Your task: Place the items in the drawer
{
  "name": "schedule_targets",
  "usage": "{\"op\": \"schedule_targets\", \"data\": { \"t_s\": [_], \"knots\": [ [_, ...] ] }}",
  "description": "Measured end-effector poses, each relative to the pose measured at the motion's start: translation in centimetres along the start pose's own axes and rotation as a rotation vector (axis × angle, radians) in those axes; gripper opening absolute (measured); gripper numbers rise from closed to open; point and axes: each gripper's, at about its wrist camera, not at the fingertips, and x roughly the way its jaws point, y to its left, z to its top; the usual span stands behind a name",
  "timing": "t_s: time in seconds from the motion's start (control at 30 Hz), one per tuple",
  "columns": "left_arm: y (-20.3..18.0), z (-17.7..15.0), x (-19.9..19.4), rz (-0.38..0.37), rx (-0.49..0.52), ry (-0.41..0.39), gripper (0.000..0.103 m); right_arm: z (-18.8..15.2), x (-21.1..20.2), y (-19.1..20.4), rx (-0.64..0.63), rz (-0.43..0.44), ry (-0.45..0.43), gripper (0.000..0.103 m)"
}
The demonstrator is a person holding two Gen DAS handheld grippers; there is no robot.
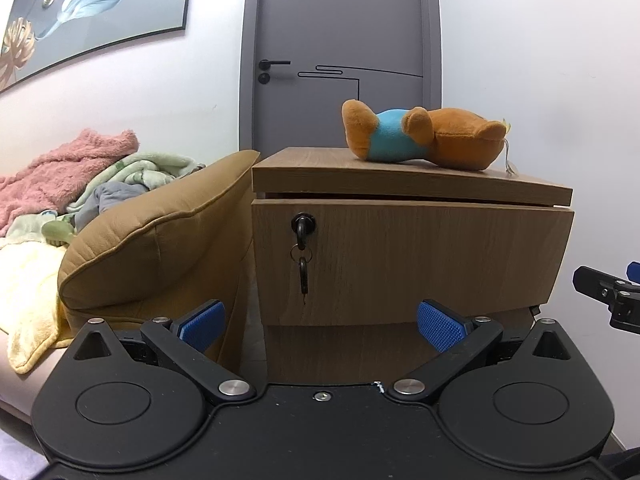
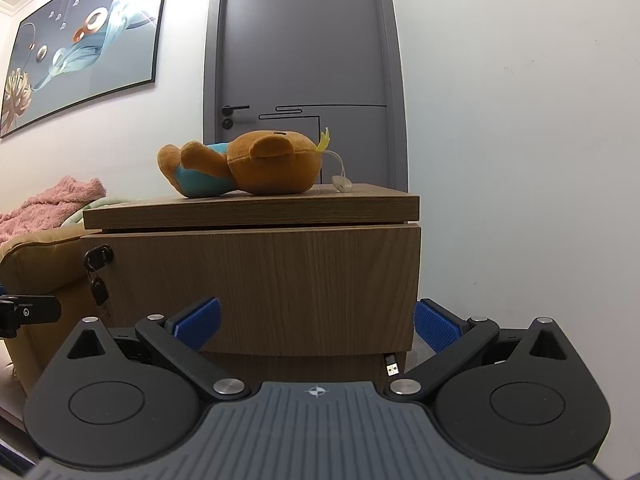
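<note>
Keys hang from the lock at the left of the drawer front, which sits nearly flush under the cabinet top, so nothing can go in as it stands. I hold my left gripper wide and empty low before that front, my right gripper equally wide and empty alongside. Up on top lies the plush bear on its back, outside the drawer, within either gripper's reach.

Plush bear lying on nightstand; drawer closed.
</note>
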Motion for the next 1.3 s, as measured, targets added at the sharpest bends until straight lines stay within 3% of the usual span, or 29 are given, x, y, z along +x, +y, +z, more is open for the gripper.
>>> {"op": "schedule_targets", "data": {
  "t_s": [0.87, 1.3],
  "knots": [
    [-0.3, 0.0, 0.1, -0.003, 0.009, 0.002, 0.102, -0.1, -0.4, 0.0, 0.006, 0.008, -0.004, 0.103],
    [-0.8, 0.4, -0.4, -0.012, 0.000, -0.046, 0.102, 0.1, -1.2, -0.4, 0.025, 0.024, -0.045, 0.103]
  ]
}}
